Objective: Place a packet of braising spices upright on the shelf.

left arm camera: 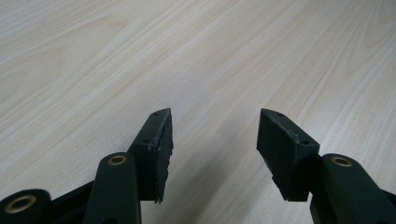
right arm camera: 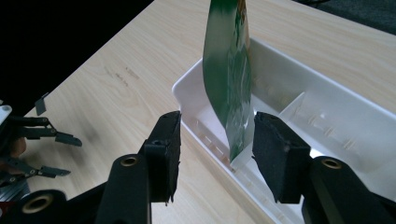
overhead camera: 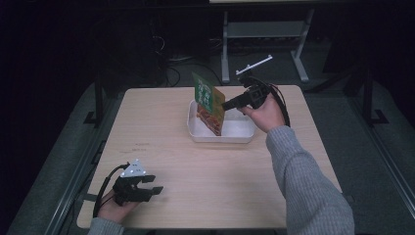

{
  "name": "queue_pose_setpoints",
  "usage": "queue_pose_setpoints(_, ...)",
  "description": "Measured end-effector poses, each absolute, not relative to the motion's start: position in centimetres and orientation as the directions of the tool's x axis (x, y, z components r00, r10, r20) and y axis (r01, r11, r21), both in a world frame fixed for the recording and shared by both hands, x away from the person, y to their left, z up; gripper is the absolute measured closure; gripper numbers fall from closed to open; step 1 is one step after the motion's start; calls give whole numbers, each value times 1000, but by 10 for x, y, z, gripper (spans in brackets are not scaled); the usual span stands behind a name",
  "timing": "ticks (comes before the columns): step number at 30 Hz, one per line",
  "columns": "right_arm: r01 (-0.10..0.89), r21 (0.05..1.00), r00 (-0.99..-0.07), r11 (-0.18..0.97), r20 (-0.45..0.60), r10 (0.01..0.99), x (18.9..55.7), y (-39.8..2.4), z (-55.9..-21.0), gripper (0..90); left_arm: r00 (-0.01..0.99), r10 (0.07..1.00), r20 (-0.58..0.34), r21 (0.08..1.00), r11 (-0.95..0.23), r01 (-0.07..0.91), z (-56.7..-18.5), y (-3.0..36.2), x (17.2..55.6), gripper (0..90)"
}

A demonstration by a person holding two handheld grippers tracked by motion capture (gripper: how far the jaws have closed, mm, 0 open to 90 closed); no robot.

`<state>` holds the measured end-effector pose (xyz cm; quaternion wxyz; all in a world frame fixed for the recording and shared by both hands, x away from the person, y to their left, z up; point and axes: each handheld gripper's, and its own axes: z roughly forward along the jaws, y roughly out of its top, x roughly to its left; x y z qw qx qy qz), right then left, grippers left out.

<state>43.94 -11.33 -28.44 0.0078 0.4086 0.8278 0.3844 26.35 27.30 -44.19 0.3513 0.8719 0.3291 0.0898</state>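
A green and orange snack packet (overhead camera: 209, 104) stands tilted on its edge in the left part of a white divided tray (overhead camera: 240, 133) at the table's far middle. My right gripper (overhead camera: 226, 104) reaches in from the right, level with the packet. In the right gripper view its jaws stand apart on either side of the packet's lower edge (right arm camera: 229, 84), and I cannot tell whether they touch it. That view also shows the tray's inner divider (right arm camera: 292, 109). My left gripper (overhead camera: 155, 185) rests open near the table's front left corner, with nothing but bare wood between its fingers (left arm camera: 159, 140).
The light wood table (overhead camera: 195, 196) has open surface between the tray and the left gripper. A grey metal frame (overhead camera: 264, 34) and cables stand on the dark floor behind the table. The left gripper (right arm camera: 58, 154) appears at the left edge of the right gripper view.
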Motion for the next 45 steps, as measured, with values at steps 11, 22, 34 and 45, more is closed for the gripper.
queue_pose_setpoints(11, 681, 646, -661, 345, 340, 669, 426, -134, -297, 499, 767, 637, -74, 670, -538, 511, -443, 272, 263, 451)
queue_pose_setpoints(22, 692, 639, -658, 335, 368, 657, 409, -152, -312, 488, 766, 638, -75, 667, -539, 514, -443, 272, 263, 448)
queue_pose_setpoints(34, 696, 630, -660, 343, 375, 651, 388, -166, -332, 467, 762, 642, -79, 666, -535, 520, -444, 272, 263, 440)
queue_pose_setpoints(45, 718, 616, -644, 323, 413, 645, 372, -183, -357, 450, 763, 642, -79, 664, -536, 521, -445, 271, 263, 432)
